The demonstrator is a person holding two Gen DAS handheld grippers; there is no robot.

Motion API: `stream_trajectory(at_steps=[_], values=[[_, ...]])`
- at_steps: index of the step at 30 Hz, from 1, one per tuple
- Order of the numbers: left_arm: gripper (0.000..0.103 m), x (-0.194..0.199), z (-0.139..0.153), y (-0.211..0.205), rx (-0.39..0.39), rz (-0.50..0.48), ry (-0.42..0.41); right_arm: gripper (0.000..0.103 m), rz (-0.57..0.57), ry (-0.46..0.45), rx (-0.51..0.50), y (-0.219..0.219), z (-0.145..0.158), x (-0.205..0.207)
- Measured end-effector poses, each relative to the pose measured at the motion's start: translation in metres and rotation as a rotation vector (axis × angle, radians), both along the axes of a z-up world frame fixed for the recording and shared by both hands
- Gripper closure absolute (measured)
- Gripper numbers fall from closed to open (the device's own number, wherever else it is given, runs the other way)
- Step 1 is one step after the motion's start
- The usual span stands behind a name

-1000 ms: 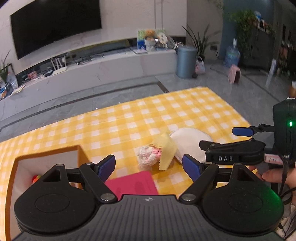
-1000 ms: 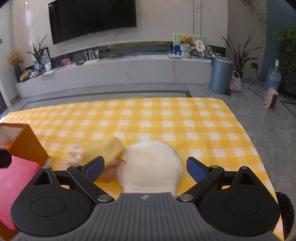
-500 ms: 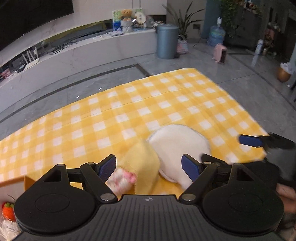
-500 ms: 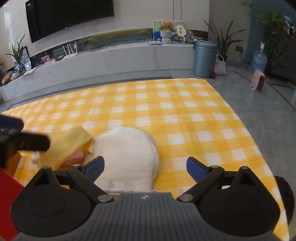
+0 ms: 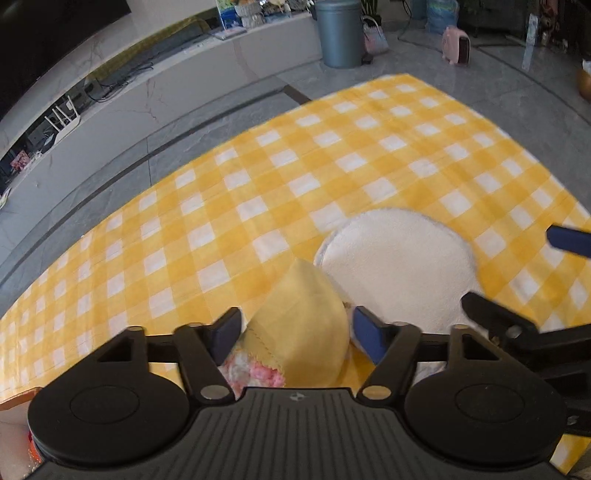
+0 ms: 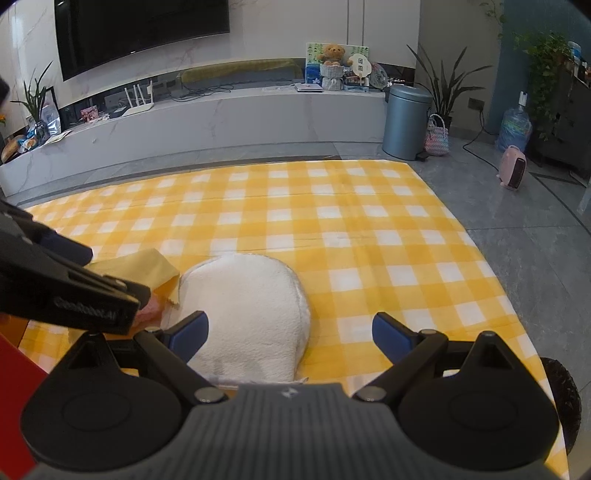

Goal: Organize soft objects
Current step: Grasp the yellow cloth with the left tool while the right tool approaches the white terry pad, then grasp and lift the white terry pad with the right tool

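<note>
Left wrist view: left claw point(image 5: 295, 332), jaws just closing around a smooth yellow cloth point(image 5: 303, 325) with a pinked edge, lower centre; pad contact unclear. Under the cloth, a fuzzy pink-and-white item point(image 5: 255, 373). Just right, a round white fleecy pad point(image 5: 399, 266) on the yellow-and-white checked tabletop point(image 5: 295, 155). Right wrist view: right claw point(image 6: 290, 332), jaws wide apart and holding nothing, over the pad's near-right edge, lower centre.

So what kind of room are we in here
Most likely a home living room. A large wall-mounted TV hangs above a long low marble media console, which holds a teddy bear and a router, and houseplants stand beside a pedal bin.
</note>
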State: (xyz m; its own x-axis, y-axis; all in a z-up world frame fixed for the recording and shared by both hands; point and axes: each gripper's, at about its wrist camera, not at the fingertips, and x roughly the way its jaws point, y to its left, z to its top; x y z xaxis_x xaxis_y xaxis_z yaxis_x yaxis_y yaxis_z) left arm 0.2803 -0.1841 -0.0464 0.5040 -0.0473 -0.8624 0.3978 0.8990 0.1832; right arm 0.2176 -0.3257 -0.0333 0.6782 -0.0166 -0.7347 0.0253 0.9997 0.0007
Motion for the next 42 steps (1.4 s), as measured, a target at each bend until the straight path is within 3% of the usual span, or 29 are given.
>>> stream_trajectory(at_steps=[1, 6, 11, 19, 30, 37, 42], values=[[0.042, 0.0, -0.003, -0.002, 0.008, -0.01, 0.012, 0.009, -0.004, 0.001, -0.002, -0.001, 0.0, 0.0], [0.061, -0.01, -0.016, -0.014, 0.091, -0.071, 0.027, 0.009, -0.005, 0.012, -0.007, -0.001, -0.002, 0.001], [0.069, -0.02, -0.022, -0.023, 0.151, -0.101, 0.04, 0.009, -0.002, 0.013, -0.029, 0.0, -0.003, 0.001], [0.073, -0.031, -0.007, -0.014, 0.05, -0.074, 0.09, 0.009, -0.007, 0.022, -0.017, -0.005, -0.002, -0.001], [0.077, -0.061, 0.045, 0.015, -0.243, -0.055, 0.108, 0.009, -0.014, 0.044, 0.037, -0.015, -0.007, -0.002], [0.077, -0.068, 0.055, 0.027, -0.3, -0.068, 0.104, 0.008, 0.005, 0.077, 0.106, -0.01, -0.018, 0.004], [0.072, -0.068, 0.038, 0.027, -0.263, -0.054, 0.122, 0.005, 0.022, 0.098, 0.133, -0.003, -0.029, 0.011]])
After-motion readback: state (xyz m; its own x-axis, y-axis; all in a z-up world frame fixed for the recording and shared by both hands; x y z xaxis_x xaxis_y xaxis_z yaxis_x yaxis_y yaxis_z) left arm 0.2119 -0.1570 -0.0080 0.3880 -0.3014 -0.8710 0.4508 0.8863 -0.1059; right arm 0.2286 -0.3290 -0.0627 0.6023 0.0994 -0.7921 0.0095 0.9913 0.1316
